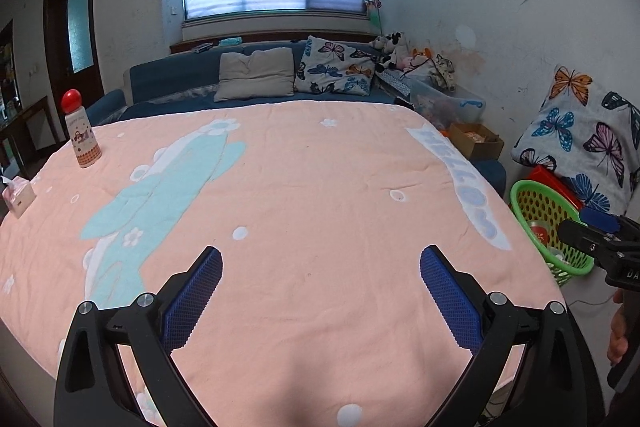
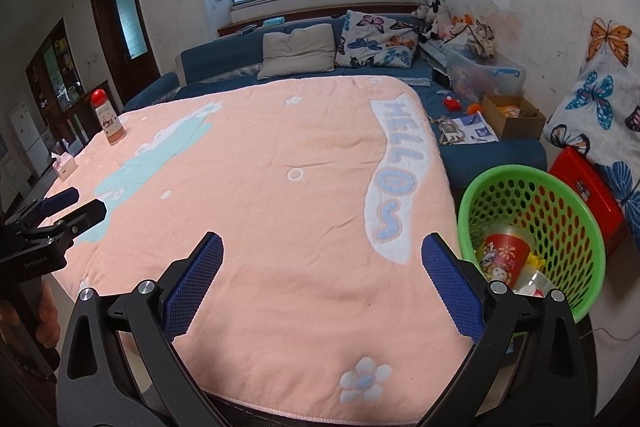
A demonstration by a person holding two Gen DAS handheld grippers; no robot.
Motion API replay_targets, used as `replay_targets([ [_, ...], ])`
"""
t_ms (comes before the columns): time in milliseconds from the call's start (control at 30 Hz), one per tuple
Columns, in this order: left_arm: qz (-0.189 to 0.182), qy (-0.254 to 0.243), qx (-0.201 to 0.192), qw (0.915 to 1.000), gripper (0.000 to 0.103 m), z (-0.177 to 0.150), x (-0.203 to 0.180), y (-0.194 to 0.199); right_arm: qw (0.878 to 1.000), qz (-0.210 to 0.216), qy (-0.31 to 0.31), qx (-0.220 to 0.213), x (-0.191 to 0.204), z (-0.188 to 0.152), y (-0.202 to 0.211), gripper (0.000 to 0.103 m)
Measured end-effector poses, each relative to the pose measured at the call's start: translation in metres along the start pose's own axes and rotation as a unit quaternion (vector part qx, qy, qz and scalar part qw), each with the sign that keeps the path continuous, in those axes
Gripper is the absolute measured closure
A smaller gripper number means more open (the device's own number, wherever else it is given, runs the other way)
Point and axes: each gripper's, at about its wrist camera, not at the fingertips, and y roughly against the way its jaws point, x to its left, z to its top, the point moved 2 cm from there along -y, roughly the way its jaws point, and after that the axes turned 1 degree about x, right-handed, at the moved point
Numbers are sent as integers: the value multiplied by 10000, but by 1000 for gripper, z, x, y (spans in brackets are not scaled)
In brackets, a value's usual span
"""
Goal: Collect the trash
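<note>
A green perforated basket (image 2: 560,195) stands on the floor at the table's right edge; it holds a red printed cup (image 2: 505,254) and other clear plastic trash. The basket also shows in the left wrist view (image 1: 536,203). My left gripper (image 1: 320,259) is open and empty above the near part of the pink tablecloth (image 1: 304,187). My right gripper (image 2: 322,247) is open and empty above the cloth's near right side, just left of the basket. Each gripper shows at the edge of the other's view: the right gripper (image 1: 592,231) and the left gripper (image 2: 76,207).
A red-capped bottle (image 1: 82,131) and a small tissue box (image 1: 18,197) stand at the table's far left. A blue sofa (image 2: 224,63) with pillows lies behind the table. A cardboard box (image 2: 512,117), a clear bin and a red box (image 2: 588,187) sit at the right.
</note>
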Motion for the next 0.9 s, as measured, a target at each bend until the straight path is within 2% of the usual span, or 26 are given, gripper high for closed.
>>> replay_targets([
  [600, 164, 62, -144, 9997, 7, -3, 5, 13, 9998, 111, 182, -65, 17, 0, 2, 5],
  [900, 364, 83, -283, 9989, 7, -2, 9, 20, 9995, 181, 250, -94, 24, 0, 2, 5],
])
